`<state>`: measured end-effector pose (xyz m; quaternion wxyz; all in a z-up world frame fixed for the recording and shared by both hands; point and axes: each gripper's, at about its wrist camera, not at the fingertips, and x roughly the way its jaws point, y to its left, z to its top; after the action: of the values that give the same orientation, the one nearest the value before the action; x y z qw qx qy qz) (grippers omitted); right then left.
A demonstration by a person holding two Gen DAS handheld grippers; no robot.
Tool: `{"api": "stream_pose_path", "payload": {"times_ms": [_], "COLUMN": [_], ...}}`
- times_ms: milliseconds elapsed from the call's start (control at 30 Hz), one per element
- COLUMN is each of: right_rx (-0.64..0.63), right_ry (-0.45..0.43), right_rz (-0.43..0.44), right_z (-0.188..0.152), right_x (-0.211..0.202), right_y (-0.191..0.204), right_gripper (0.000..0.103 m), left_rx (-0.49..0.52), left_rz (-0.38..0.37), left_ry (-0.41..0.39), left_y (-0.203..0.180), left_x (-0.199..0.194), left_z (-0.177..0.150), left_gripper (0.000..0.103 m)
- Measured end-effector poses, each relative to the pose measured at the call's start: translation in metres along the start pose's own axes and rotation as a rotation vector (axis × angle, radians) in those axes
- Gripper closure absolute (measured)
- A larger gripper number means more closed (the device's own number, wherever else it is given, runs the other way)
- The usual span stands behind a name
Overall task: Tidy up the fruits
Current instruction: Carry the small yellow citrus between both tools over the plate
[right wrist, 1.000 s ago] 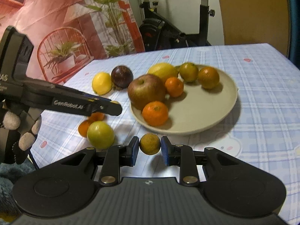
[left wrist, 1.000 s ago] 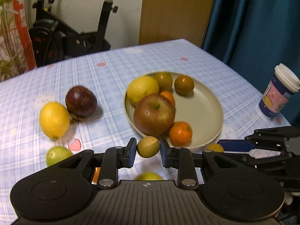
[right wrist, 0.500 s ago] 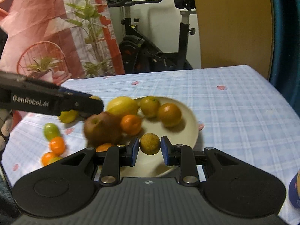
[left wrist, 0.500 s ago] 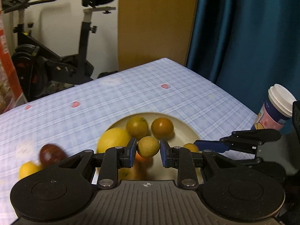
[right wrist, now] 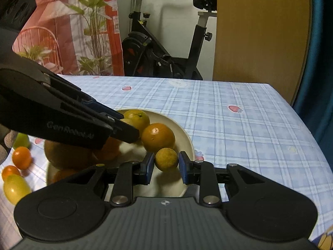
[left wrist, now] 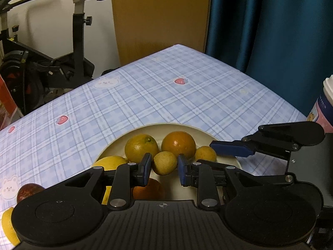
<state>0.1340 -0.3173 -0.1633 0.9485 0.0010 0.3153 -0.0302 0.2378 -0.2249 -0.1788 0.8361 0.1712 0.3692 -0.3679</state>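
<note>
Left gripper (left wrist: 164, 164) is pinching a small yellow-green fruit (left wrist: 164, 163) above the plate (left wrist: 220, 133). Right gripper (right wrist: 166, 162) is likewise clamping a second small fruit (right wrist: 166, 159) over the plate's near edge, beside an orange (right wrist: 158, 138).

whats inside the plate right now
The plate holds two oranges, a lemon and an apple. Both grippers hold small fruits above it and cover its near part.

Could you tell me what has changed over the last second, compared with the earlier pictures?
Both grippers have carried their small fruits from the near side of the table in over the plate. The left gripper still clamps its fruit, the right gripper its own. Nothing was released; the plated fruit has stayed put.
</note>
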Motion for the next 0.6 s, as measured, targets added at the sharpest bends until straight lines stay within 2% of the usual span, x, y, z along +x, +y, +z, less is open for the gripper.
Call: {"api": "stream_pose_path", "payload": {"times_ms": [233, 600], "right_rx": [-0.006, -0.02], "right_ry": [0.009, 0.011], "right_rz": [-0.005, -0.023], "right_z": [-0.004, -0.001], "right_x": [0.01, 0.016], "right_y": [0.0, 0.004], "right_gripper": [0.075, 0.073], "left_rx": [0.028, 0.015], "left_rz": [-0.002, -0.001], "left_ry": [0.014, 0.009], "left_y": [-0.002, -0.001], "left_x": [0.009, 0.016], "left_z": [0.0, 0.001], "left_gripper": [0.074, 0.074]}}
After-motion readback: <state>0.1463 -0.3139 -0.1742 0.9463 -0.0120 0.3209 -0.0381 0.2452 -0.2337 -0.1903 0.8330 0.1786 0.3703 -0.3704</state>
